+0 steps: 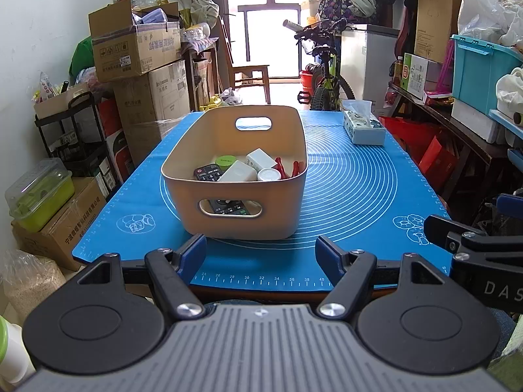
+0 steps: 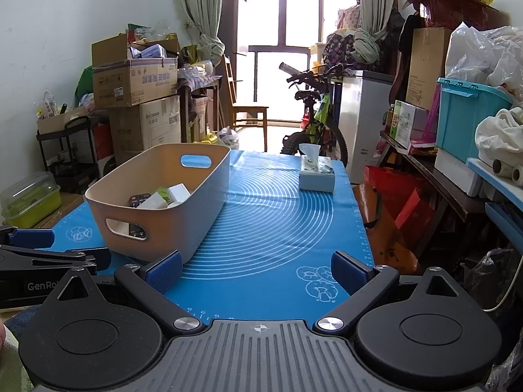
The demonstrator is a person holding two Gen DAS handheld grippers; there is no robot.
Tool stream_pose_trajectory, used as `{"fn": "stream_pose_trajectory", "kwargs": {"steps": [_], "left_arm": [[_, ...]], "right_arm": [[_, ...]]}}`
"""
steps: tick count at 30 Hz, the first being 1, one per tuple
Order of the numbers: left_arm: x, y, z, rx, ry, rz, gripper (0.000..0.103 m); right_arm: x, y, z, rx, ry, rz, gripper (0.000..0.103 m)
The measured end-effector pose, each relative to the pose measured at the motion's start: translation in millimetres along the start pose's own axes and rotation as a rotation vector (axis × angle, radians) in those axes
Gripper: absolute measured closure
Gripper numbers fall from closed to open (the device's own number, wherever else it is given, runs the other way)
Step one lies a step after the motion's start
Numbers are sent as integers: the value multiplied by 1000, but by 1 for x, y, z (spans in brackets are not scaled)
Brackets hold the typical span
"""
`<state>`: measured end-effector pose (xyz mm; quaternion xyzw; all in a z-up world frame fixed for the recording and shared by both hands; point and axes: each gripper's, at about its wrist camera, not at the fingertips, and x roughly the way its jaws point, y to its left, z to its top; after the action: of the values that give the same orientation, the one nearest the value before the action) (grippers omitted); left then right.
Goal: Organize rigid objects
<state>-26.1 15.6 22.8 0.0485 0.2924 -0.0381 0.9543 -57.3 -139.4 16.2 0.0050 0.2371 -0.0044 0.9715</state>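
A beige bin (image 1: 235, 205) with handle cut-outs stands on the blue mat (image 1: 353, 176). Inside it lie a black remote (image 1: 209, 172), white boxes (image 1: 260, 159), a green-lidded jar (image 1: 226, 161), a white round lid (image 1: 269, 173) and red pieces (image 1: 295, 167). My left gripper (image 1: 261, 250) is open and empty, just in front of the bin at the table's near edge. My right gripper (image 2: 258, 271) is open and empty, over the mat to the right of the bin (image 2: 163, 202). Each gripper shows at the edge of the other's view.
A tissue box (image 1: 362, 127) sits at the mat's far right, also in the right wrist view (image 2: 316, 173). Stacked cardboard boxes (image 1: 137, 52) and a black cart (image 1: 75, 137) stand left of the table. A bicycle (image 1: 323, 78) stands behind, cluttered shelves (image 1: 457, 98) to the right.
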Motion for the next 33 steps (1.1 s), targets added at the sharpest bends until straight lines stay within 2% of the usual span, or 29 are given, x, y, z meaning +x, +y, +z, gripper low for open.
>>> {"fn": "stream_pose_trajectory", "kwargs": {"steps": [33], "left_arm": [[-1, 0, -1, -1, -4, -2, 28]], "right_arm": [[-1, -3, 1, 6, -2, -2, 6]]}}
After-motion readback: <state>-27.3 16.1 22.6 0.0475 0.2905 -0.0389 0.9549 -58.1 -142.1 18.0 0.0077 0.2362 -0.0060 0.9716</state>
